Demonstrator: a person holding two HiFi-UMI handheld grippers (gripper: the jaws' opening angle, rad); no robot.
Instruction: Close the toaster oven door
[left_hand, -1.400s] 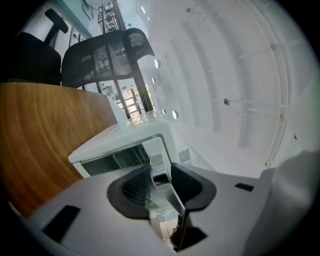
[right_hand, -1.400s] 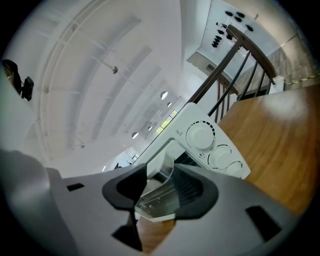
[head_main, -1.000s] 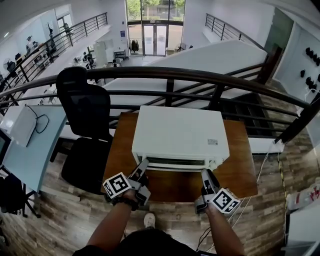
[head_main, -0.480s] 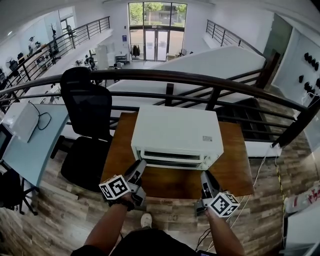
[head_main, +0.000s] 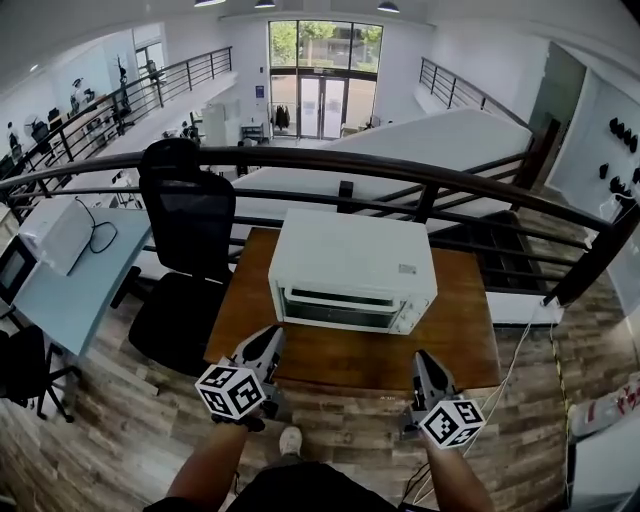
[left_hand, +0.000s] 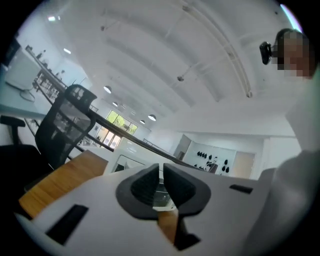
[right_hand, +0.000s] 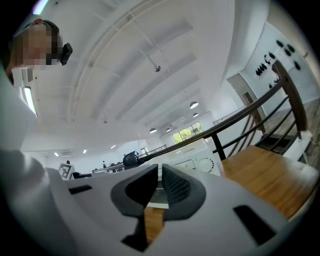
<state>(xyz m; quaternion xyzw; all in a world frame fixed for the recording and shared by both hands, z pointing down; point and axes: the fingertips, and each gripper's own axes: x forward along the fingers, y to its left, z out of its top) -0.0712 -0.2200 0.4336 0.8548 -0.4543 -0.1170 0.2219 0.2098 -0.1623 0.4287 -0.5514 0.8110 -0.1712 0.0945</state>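
The white toaster oven (head_main: 352, 270) stands on the wooden table (head_main: 470, 340), its glass door (head_main: 340, 308) upright and flush with the front. My left gripper (head_main: 268, 340) hovers at the table's front left edge, well short of the oven. My right gripper (head_main: 424, 362) hovers at the front right edge, also apart from it. Both sets of jaws are closing, with only a thin slit left and nothing between them. The left gripper view shows its jaws (left_hand: 161, 171) with the oven (left_hand: 131, 162) beyond. The right gripper view shows its jaws (right_hand: 160, 174) and the oven's dial side (right_hand: 199, 164).
A black office chair (head_main: 185, 230) stands left of the table. A dark curved railing (head_main: 420, 175) runs behind the oven, with a drop beyond. A pale desk (head_main: 70, 290) sits at the far left. White cables (head_main: 510, 370) trail on the wood floor at right.
Both grippers have drawn back from the oven's door to the table's front edge, and their jaws have narrowed. The door now sits flush.
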